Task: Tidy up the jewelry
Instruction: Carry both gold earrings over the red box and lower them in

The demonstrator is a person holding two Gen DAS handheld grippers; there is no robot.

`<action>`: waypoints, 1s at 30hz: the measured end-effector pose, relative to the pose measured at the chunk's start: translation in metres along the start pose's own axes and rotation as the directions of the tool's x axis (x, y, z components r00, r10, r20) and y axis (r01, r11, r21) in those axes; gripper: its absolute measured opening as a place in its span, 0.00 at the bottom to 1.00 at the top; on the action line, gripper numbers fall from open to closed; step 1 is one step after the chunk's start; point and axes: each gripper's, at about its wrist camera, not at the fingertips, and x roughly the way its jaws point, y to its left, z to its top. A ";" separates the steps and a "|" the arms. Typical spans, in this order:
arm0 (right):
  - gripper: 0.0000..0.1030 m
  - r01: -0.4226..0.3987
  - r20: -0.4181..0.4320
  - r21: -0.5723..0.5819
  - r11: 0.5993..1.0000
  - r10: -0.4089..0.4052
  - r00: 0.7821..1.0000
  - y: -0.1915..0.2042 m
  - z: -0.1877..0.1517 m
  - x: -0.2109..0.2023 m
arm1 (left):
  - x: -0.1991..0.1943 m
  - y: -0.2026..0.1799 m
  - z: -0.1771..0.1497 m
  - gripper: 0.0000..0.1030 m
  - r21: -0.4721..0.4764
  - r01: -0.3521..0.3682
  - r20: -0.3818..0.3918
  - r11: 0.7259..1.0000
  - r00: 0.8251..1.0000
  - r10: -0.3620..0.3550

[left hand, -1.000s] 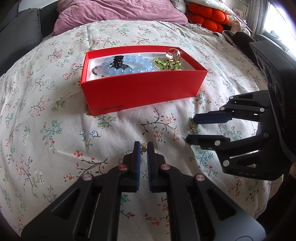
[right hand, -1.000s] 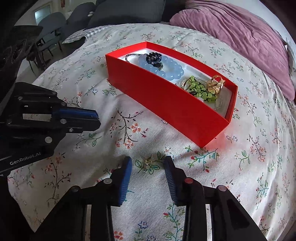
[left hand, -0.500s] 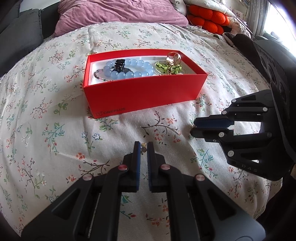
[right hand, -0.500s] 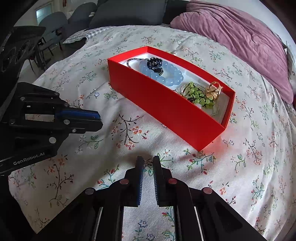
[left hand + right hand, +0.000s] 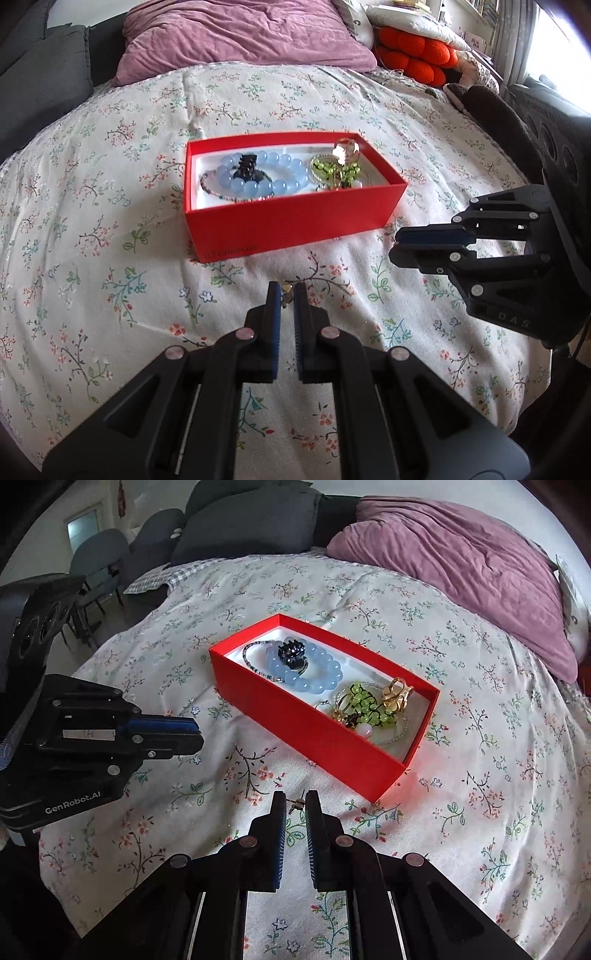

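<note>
A red box [image 5: 295, 219] [image 5: 314, 734] sits on the floral bedspread and holds a blue bead bracelet [image 5: 258, 175] [image 5: 314, 668], a black hair claw [image 5: 246, 167] [image 5: 291, 651], green beads [image 5: 334, 171] [image 5: 369, 707] and a gold ring [image 5: 397, 694]. My left gripper [image 5: 285, 291] is shut on a small gold earring [image 5: 285, 289], raised in front of the box. My right gripper [image 5: 295, 800] is shut on another small gold earring [image 5: 295, 804], raised near the box's front corner. Each gripper shows in the other's view, the right [image 5: 400, 245] and the left [image 5: 195, 734].
A mauve pillow [image 5: 236, 40] [image 5: 461, 565] lies at the head of the bed. Orange cushions [image 5: 413, 51] are at the back right. Dark grey cushions [image 5: 251, 520] and chairs [image 5: 99, 561] stand beyond the bed's left side.
My right gripper closed on the small gold earring that lay on the bedspread and lifted it. Both grippers have risen and pulled back from the box.
</note>
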 end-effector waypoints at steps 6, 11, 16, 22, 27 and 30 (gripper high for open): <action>0.10 -0.001 0.039 0.026 1.000 0.000 0.999 -0.008 0.007 -0.015 | -0.009 0.003 0.014 0.07 -0.015 0.000 0.041 1.000 0.999 0.001; 0.10 0.002 0.073 0.059 0.998 -0.006 0.997 -0.016 0.017 -0.023 | -0.012 0.006 0.029 0.07 -0.041 0.002 0.077 0.999 0.997 0.001; 0.10 -0.006 0.110 0.101 0.995 -0.005 0.994 -0.023 0.030 -0.027 | -0.007 0.005 0.046 0.08 -0.079 0.011 0.105 0.997 0.994 -0.003; 0.10 -0.017 0.127 0.163 0.986 -0.004 0.992 -0.033 0.046 -0.018 | 0.011 -0.001 0.062 0.08 -0.085 -0.006 0.102 0.996 0.995 0.015; 0.10 -0.020 0.121 0.217 0.976 -0.007 0.993 -0.043 0.051 -0.006 | 0.025 0.002 0.067 0.08 -0.121 -0.007 0.088 0.993 0.996 0.018; 0.10 -0.014 0.112 0.241 0.970 -0.013 0.994 -0.049 0.052 0.000 | 0.032 0.006 0.069 0.08 -0.144 -0.006 0.078 0.990 0.997 0.017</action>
